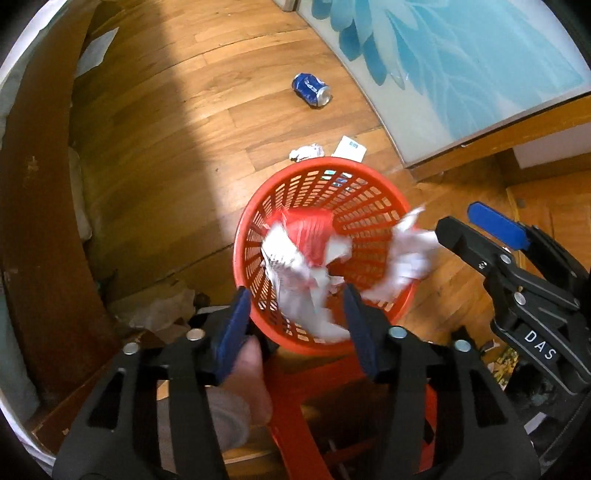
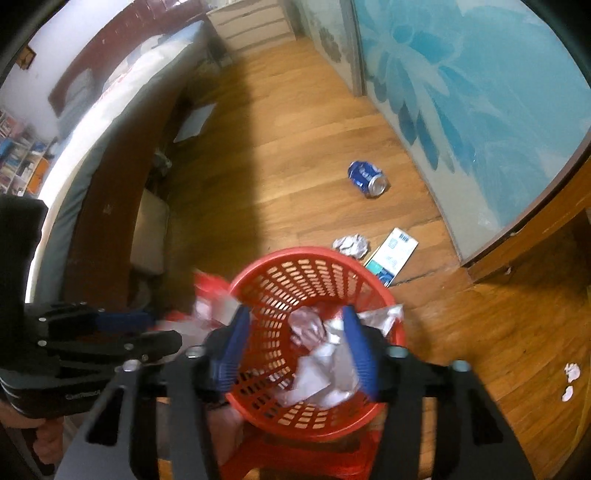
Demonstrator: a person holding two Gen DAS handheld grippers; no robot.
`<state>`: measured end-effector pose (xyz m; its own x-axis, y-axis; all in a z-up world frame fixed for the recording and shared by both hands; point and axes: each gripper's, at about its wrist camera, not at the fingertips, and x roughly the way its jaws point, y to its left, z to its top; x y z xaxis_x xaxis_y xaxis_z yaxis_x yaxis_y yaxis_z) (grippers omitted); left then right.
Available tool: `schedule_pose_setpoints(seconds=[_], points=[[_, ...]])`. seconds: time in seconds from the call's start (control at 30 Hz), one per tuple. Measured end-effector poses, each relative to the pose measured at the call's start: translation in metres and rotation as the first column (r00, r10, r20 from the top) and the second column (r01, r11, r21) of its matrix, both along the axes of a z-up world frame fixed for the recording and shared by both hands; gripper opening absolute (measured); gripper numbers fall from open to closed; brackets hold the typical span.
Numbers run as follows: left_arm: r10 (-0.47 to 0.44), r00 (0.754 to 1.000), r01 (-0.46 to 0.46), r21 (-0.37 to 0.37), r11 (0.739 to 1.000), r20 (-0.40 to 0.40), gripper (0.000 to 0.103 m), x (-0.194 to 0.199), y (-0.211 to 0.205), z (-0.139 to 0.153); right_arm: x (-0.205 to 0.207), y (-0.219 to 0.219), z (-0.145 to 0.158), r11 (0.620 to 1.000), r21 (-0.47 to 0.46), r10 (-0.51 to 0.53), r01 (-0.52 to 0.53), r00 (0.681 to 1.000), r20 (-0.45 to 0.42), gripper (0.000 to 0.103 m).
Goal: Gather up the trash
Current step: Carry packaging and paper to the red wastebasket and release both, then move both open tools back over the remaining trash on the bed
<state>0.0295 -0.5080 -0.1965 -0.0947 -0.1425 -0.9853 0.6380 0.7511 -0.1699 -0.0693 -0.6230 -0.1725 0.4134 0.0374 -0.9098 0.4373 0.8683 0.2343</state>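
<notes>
Paper [image 1: 295, 273] blurs between the spread jaws of the left hand-held gripper [image 1: 295, 325] and right hand-held gripper [image 2: 295, 350], neither gripping, above the basket [image 1: 369, 184]; can [image 1: 311, 89] lies on the floor [image 1: 184, 147].

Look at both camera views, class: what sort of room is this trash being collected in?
Most likely a bedroom at home: a bed with a dark wooden frame runs along one side, a chest of drawers stands at the far end, and the wooden floor has litter on it.
</notes>
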Motion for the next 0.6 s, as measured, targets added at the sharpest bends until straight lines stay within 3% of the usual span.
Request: schedule_pose_setpoints(seconds=[0.17, 0.33, 0.5, 0.6], points=[[0.005, 1.0, -0.005, -0.016, 1.0, -0.001, 0.053, 0.0, 0.003, 0.002, -0.001, -0.002, 0.008, 1.0, -0.004, -0.007, 0.007, 1.0, 0.011, 0.055], [0.034, 0.998, -0.031, -0.073, 0.997, 0.047, 0.053, 0.004, 0.009, 0.023, 0.002, 0.0, 0.021, 1.0, -0.007, -0.006, 0.006, 0.999, 0.036, 0.055], [0.115, 0.974, -0.076, -0.197, 0.977, 0.195, 0.053, 0.013, 0.033, 0.08, 0.011, 0.01, 0.058, 0.998, -0.06, 0.017, -0.01, 0.994, 0.111, 0.055], [0.196, 0.931, -0.105, -0.287, 0.952, 0.309, 0.053, 0.019, 0.067, 0.132, 0.023, 0.029, 0.091, 0.991, -0.124, 0.063, -0.041, 0.982, 0.177, 0.055]])
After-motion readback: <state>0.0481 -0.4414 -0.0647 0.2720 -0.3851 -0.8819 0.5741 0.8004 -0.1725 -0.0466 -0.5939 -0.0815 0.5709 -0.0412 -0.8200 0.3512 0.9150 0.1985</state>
